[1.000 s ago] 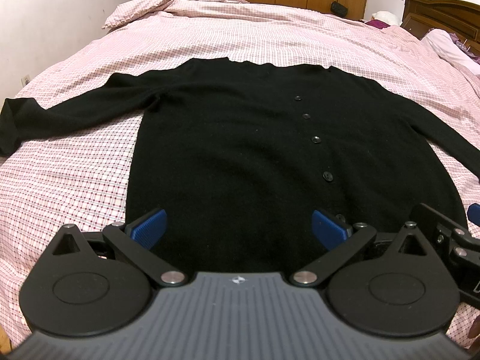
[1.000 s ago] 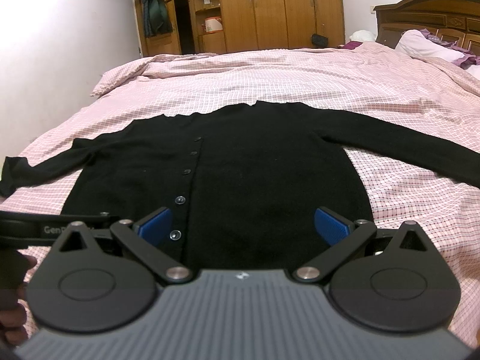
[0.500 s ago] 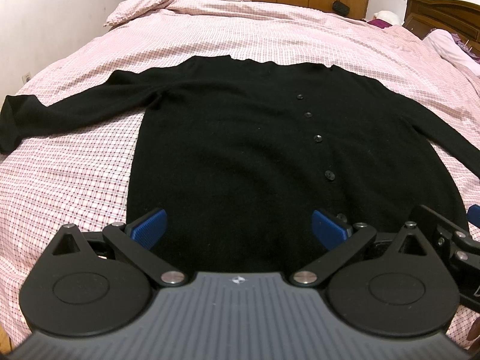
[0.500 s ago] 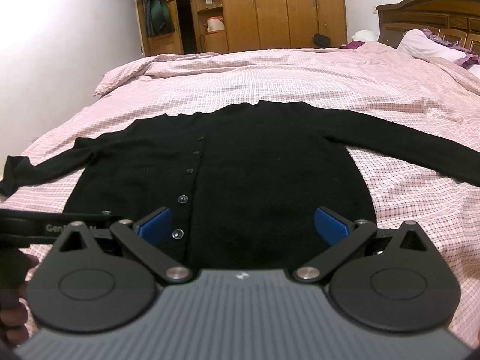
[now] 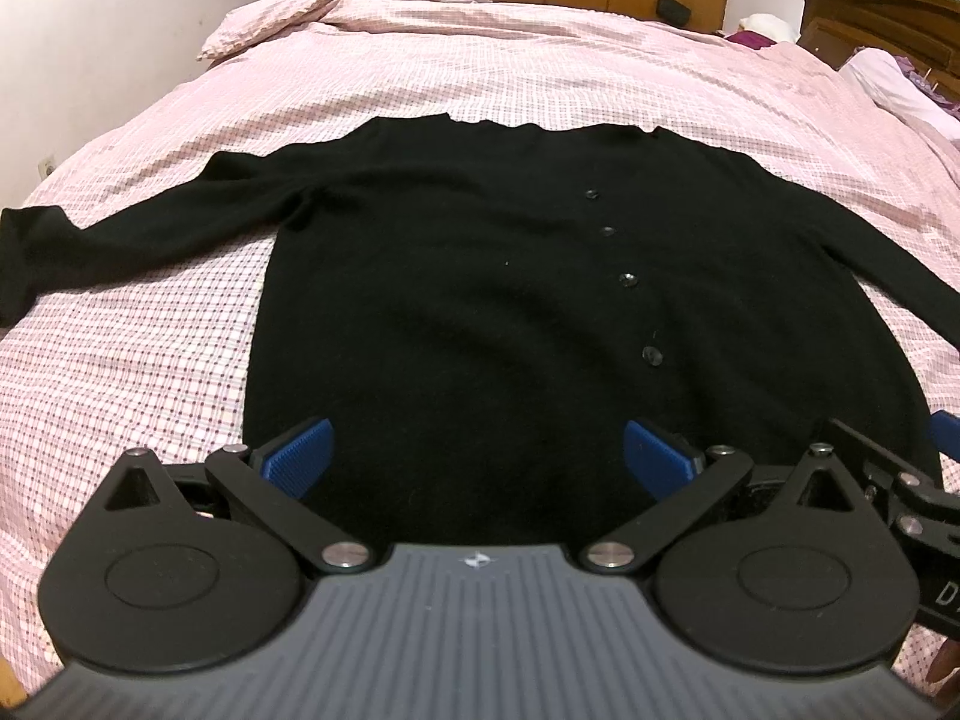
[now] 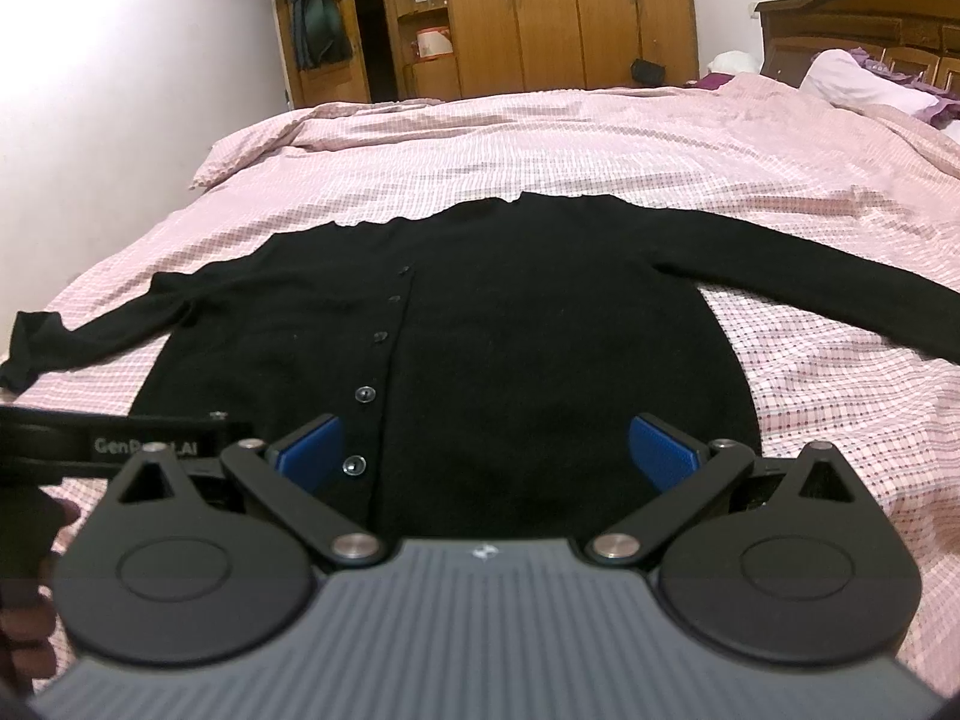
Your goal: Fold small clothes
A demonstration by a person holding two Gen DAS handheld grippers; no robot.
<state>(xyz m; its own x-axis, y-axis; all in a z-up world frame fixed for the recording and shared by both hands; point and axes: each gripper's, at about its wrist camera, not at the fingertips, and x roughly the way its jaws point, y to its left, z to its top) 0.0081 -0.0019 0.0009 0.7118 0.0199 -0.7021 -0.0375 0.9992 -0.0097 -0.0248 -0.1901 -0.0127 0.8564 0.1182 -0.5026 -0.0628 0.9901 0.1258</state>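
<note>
A black buttoned cardigan lies flat on the pink checked bed, sleeves spread to both sides, hem toward me. It also shows in the right wrist view. My left gripper is open and empty, just above the hem's left half. My right gripper is open and empty, above the hem's right half. The left sleeve cuff curls at the bed's left edge. The right sleeve runs out of view.
A white wall runs along the bed's left side. A wooden wardrobe stands beyond the far end. A wooden headboard and pillows are at the right. The other gripper's body shows at the left.
Both grippers have tilted and drawn back slightly, so the cardigan sits a little lower in view. Both stay open. The cardigan has not moved.
</note>
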